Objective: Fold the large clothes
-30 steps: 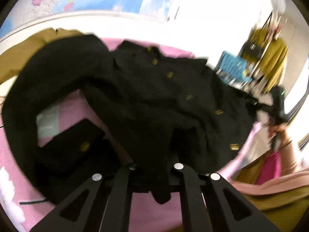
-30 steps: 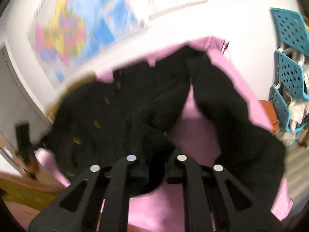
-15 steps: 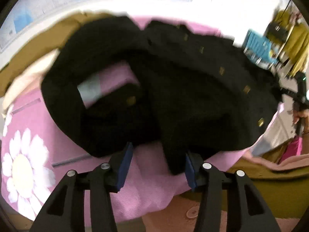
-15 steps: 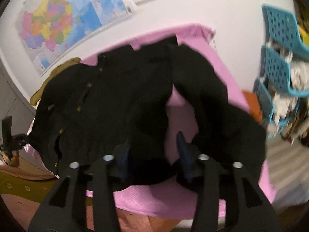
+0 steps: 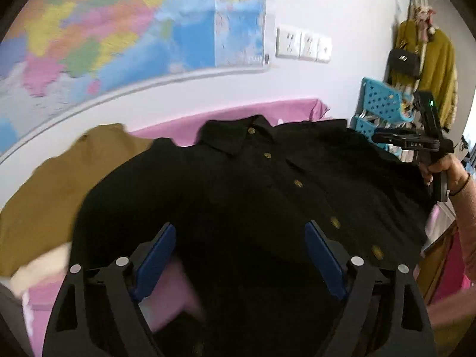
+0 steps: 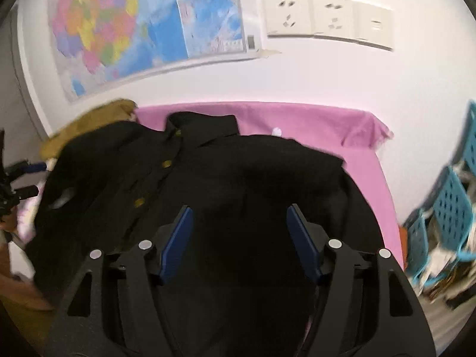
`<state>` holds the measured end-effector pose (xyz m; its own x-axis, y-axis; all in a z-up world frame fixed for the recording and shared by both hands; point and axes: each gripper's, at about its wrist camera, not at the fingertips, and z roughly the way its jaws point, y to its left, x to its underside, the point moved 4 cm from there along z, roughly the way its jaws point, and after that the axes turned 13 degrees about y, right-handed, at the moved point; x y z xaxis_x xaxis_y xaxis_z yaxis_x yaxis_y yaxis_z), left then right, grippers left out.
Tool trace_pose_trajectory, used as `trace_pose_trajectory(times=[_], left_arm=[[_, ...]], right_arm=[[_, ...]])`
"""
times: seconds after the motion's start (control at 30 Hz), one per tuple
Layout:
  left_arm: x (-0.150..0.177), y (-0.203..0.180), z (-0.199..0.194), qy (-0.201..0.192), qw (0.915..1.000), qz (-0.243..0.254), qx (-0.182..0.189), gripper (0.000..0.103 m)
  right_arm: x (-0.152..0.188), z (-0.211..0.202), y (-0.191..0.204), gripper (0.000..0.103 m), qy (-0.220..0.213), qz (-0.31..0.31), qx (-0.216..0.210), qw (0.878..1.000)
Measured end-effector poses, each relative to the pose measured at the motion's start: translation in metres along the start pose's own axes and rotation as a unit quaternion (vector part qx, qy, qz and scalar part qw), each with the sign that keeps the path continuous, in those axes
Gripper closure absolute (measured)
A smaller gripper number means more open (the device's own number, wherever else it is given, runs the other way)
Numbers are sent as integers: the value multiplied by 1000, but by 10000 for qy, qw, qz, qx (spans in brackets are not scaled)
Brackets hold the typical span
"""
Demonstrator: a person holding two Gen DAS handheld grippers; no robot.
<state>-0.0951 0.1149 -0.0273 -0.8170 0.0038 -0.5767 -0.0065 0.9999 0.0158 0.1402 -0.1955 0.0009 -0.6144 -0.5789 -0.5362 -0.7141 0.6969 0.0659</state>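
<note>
A large black button-front coat [image 5: 253, 196] with gold buttons lies spread on the pink cover [image 5: 184, 125], collar toward the wall. It also shows in the right wrist view [image 6: 238, 178]. My left gripper [image 5: 238, 250] is open and empty, hovering above the coat's lower left part. My right gripper [image 6: 239, 232] is open and empty above the coat's right half. The right gripper also shows in the left wrist view [image 5: 416, 142], held in a hand at the coat's right edge.
A mustard-brown garment [image 5: 53, 184] lies left of the coat, also in the right wrist view [image 6: 89, 122]. Blue plastic baskets [image 6: 452, 208] stand to the right. A map [image 6: 142, 26] and sockets [image 6: 327, 20] are on the wall behind.
Both grippers let go of the coat's hem, opened wide and lifted. The coat, bunched and folded over a second ago, now lies spread flat.
</note>
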Motion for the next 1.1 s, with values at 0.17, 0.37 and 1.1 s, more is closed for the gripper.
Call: trace_pose_trajectory(times=[0.17, 0.37, 1.1], left_arm=[[-70, -5, 73, 356, 9992, 43, -175, 20], [-146, -2, 136, 710, 9969, -243, -219, 20], [-199, 1, 209, 1060, 9926, -537, 257, 64]], right_arm=[[-55, 63, 8, 39, 434, -388, 415, 9974], [-105, 117, -3, 38, 775, -565, 814, 9921], [-146, 146, -36, 52, 1169, -747, 277, 9899]])
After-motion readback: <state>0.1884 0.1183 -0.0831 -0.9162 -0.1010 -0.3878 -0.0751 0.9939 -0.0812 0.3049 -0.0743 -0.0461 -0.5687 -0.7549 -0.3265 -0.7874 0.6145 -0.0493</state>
